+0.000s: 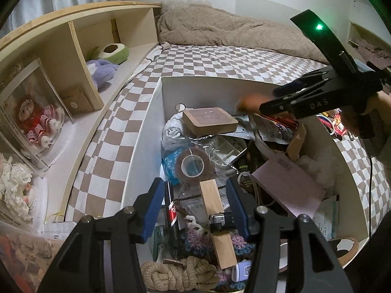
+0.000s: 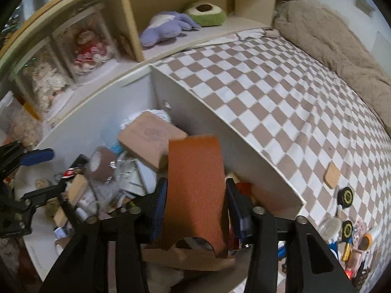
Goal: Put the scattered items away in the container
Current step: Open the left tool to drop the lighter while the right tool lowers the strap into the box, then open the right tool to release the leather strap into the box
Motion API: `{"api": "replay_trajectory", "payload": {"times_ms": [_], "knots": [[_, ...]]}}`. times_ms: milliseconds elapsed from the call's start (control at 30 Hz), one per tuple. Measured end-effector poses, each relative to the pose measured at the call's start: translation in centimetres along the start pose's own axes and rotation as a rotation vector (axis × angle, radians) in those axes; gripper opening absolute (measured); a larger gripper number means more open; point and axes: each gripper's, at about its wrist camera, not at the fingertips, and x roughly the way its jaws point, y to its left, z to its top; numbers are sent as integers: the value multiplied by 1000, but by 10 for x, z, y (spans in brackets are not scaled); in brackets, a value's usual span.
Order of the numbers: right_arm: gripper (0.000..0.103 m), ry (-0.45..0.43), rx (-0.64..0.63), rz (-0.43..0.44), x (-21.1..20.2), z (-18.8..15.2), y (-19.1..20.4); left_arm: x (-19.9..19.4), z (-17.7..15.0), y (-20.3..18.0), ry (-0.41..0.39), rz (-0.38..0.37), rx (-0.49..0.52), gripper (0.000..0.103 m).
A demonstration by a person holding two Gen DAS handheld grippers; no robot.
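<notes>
A white open box [image 1: 149,122] stands on the checkered bed, full of odds and ends: a tape roll [image 1: 193,164], a wooden square block [image 1: 210,120], a pink pad [image 1: 288,185] and a coil of rope [image 1: 176,274]. My left gripper [image 1: 195,210] hangs over its near end, open. A wooden stick with a metal clip [image 1: 215,210] lies between the pads, beside the right one and clear of the left. My right gripper [image 2: 195,207] is over the box [image 2: 195,112], open. An orange-brown leathery piece [image 2: 195,185] sits loose between its blue pads [image 2: 160,207].
A shelf unit [image 1: 80,56] with plush toys and boxed dolls runs along the bed's left side. A beige blanket [image 1: 220,26] lies at the bed's far end. A wooden coaster [image 2: 332,174], tape measures [image 2: 345,195] and other small items lie beside the box.
</notes>
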Motion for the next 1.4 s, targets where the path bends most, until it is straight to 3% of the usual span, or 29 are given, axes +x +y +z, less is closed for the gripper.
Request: {"api": "replay_trajectory", "payload": {"times_ms": [33,500,633,733,1033,1400], "knots": [[103,-4,1,5,0,0,-2,0,0,0,1,-1,-1,52],[103,-65,-6,48,-15,-7,5,1,1,-5,-1,-6,-14,55],[103,-101,-12,73,-31,-17,15,-5,0,-5,-31,-13,-42,87],[103,-114,-4,76,-38,-24,20,-9,0,-5,-52,-19,-59,102],[103,-158,28,66,-57,-44,21,-20,-3,2,-88,-43,-135,103],[103,-215,49,78,-87,-63,25,-45,-3,-14,-142,-37,-105,103]]}}
